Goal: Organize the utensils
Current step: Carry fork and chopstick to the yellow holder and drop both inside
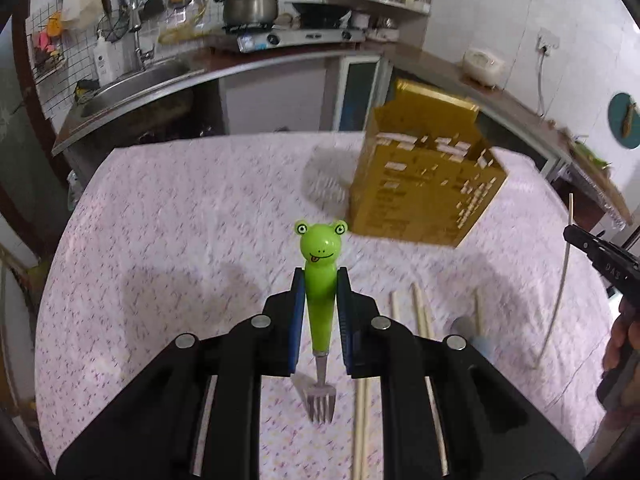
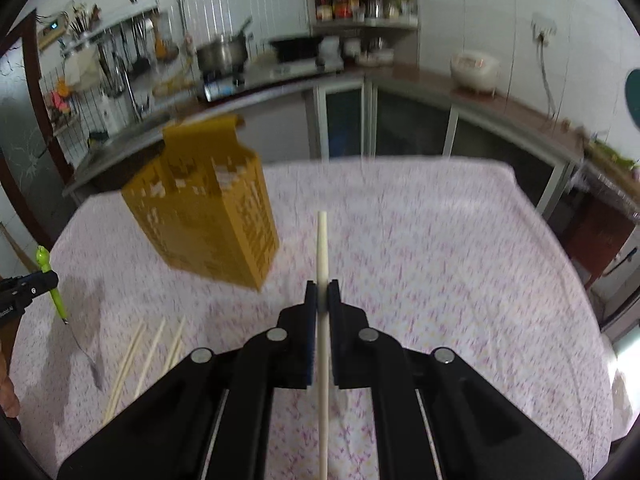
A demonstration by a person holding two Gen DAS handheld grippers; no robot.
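Left gripper [image 1: 320, 276] clamps a frog fork [image 1: 319, 280]. Right gripper [image 2: 322, 292] pinches a chopstick [image 2: 322, 248]. Both hang over the table [image 1: 180, 220] near a box [image 1: 424, 176].

Green frog-handled fork [image 1: 319, 280], gold perforated holder [image 1: 424, 176], pink-speckled tablecloth [image 1: 180, 240]
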